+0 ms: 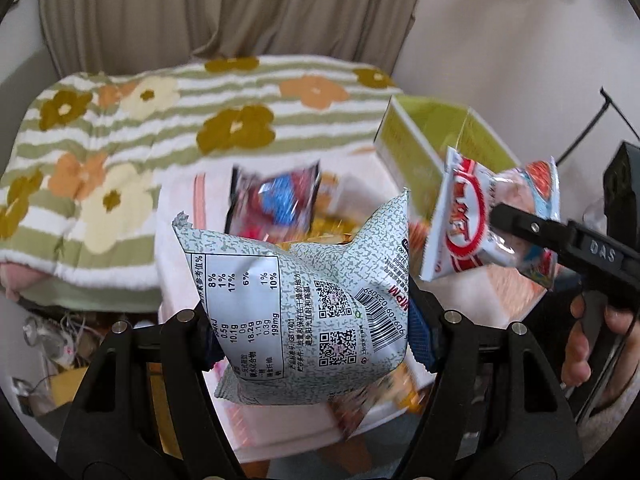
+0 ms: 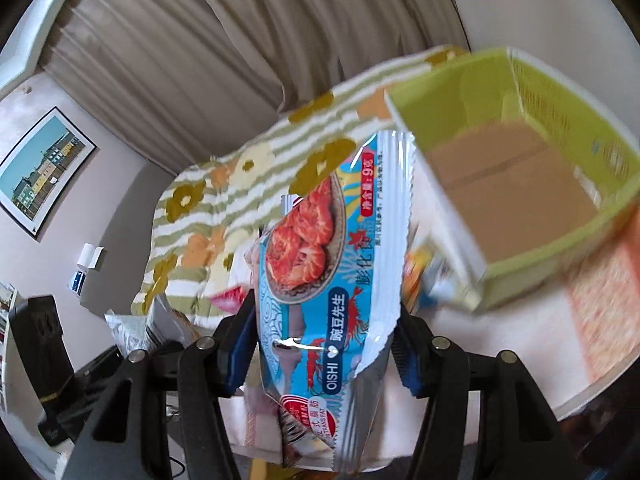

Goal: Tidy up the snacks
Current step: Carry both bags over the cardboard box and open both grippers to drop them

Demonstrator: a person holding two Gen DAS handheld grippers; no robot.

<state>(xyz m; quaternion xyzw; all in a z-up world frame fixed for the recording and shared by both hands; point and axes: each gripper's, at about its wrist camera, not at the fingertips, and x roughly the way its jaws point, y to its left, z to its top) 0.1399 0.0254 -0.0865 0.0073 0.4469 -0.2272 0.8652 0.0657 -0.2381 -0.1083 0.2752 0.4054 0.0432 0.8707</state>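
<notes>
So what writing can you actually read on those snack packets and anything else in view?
"OISHI", "豌豆先生" and "9克": blue prawn packet in the right gripper.
"0g TRANS FAT": red badge near that packet's bottom.
"199mg", "8%", "17%", "10%": nutrition table on the grey packet in the left gripper.
"DAS": the right gripper's black arm.
Barcode digits, the green box's print and the packets on the table: too blurred to read.

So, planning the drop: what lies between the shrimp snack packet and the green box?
Nothing in the right wrist view: shrimp snack packet borders the green box directly.
</notes>
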